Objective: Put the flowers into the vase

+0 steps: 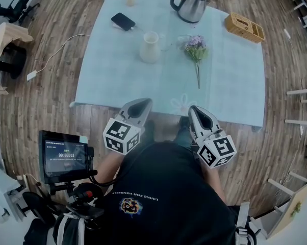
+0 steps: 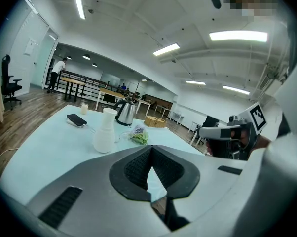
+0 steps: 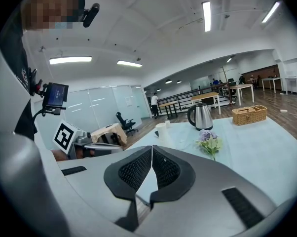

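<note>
Our grey left claw (image 2: 151, 148) has its black ribbed jaws meeting at the tips with nothing between them. On the pale blue worktop (image 2: 45, 147), a white narrow-necked vase (image 2: 105, 132) stands at ten o'clock from the tips. A bunch of purple-and-green flowers (image 2: 138, 136) lies at the vase's three o'clock, and a steel kettle (image 2: 125, 112) stands at its one o'clock.

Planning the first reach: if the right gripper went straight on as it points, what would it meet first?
Probably the tablecloth near its front edge, as the right gripper tilts slightly down; the flowers lie right of that line. Depth is unclear.
</note>
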`<state>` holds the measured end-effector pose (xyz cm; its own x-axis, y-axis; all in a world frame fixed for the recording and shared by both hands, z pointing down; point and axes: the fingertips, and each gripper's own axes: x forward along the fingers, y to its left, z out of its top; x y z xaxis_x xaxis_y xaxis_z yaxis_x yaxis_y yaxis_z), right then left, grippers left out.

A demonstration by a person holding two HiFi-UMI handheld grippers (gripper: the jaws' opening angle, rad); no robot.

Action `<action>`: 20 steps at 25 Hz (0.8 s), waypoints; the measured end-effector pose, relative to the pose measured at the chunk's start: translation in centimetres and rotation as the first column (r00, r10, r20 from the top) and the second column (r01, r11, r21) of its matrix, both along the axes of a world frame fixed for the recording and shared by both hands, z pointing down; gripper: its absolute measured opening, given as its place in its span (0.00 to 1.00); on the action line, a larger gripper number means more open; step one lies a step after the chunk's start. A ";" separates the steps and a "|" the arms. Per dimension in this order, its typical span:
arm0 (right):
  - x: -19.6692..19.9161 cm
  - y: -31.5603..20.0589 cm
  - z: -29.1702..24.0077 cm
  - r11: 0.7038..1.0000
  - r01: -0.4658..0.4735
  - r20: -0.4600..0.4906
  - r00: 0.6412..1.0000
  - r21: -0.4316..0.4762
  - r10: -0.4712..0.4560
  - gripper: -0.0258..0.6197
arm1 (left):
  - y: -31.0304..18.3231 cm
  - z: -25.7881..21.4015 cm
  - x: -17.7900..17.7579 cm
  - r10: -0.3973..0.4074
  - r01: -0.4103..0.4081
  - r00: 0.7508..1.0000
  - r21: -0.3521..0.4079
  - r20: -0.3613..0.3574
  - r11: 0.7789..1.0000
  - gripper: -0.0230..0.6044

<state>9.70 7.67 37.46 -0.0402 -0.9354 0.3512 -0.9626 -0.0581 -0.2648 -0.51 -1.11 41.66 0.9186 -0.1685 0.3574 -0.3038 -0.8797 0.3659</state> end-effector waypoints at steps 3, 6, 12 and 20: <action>2.0 0.4 0.0 1.000 0.008 0.005 1.000 0.002 -0.008 0.07 | 0.3 0.1 1.8 -0.007 0.007 1.000 0.003 0.012 1.000 0.05; 4.8 1.2 0.2 1.000 0.006 0.015 1.000 0.007 -0.006 0.07 | 1.1 0.1 4.7 -0.006 0.006 1.000 0.007 0.019 1.000 0.05; 13.1 4.6 0.5 1.000 0.010 0.034 0.999 0.020 -0.011 0.07 | 5.0 -0.2 13.2 0.007 -0.007 0.999 0.021 0.034 1.000 0.05; 22.4 7.5 0.4 0.998 0.043 0.021 0.999 0.037 -0.044 0.07 | 9.3 -0.4 20.6 -0.031 0.030 0.999 0.027 0.042 0.999 0.05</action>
<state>32.11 15.17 37.91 -0.0886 -0.9447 0.3159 -0.9580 -0.0061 -0.2867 20.07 8.20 41.31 0.8971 -0.2058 0.3911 -0.3451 -0.8789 0.3292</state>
